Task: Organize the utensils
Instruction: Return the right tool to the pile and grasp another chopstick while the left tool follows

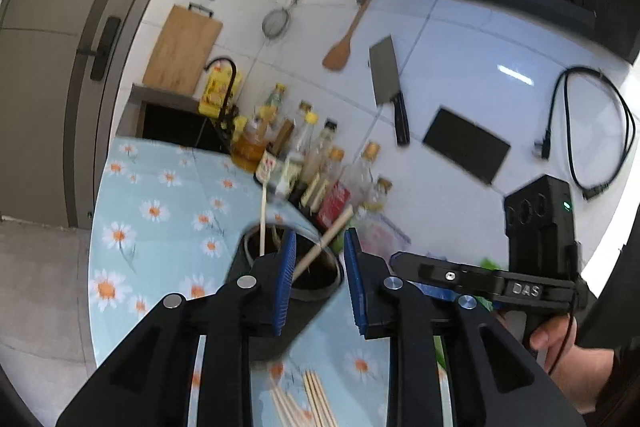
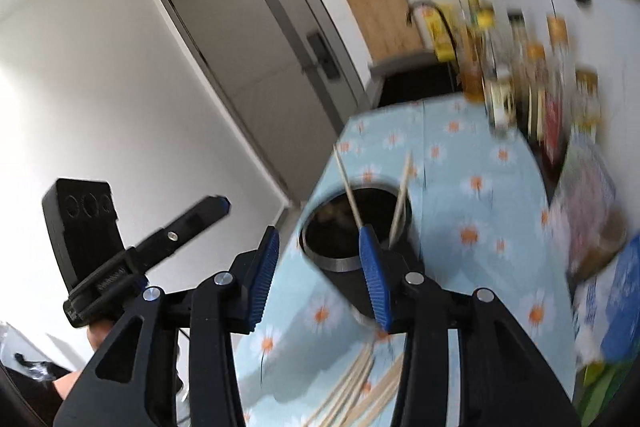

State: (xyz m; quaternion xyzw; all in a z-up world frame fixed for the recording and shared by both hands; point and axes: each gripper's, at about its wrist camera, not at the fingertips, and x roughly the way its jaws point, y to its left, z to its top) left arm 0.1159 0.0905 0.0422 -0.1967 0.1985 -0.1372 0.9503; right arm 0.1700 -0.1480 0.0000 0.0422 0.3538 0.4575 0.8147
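A dark cylindrical utensil holder [image 1: 316, 281] stands on the daisy-print tablecloth [image 1: 160, 211]. Two wooden chopsticks [image 1: 324, 241] lean inside it. My left gripper [image 1: 320, 281] is open and empty, its blue pads either side of the holder's rim, above it. Several loose chopsticks [image 1: 308, 401] lie on the cloth below it. In the right wrist view the holder [image 2: 356, 239] holds two chopsticks [image 2: 352, 195]. My right gripper [image 2: 320, 275] is open and empty, just above the holder's near side. Loose chopsticks [image 2: 360, 383] lie between its arms.
Several sauce and oil bottles [image 1: 304, 163] stand behind the holder against the tiled wall. A cleaver [image 1: 386, 79], wooden spatula [image 1: 340, 47] and strainer [image 1: 276, 21] hang above. Packets [image 2: 588, 203] lie at the right. The other handheld gripper [image 1: 480, 279] is at the right.
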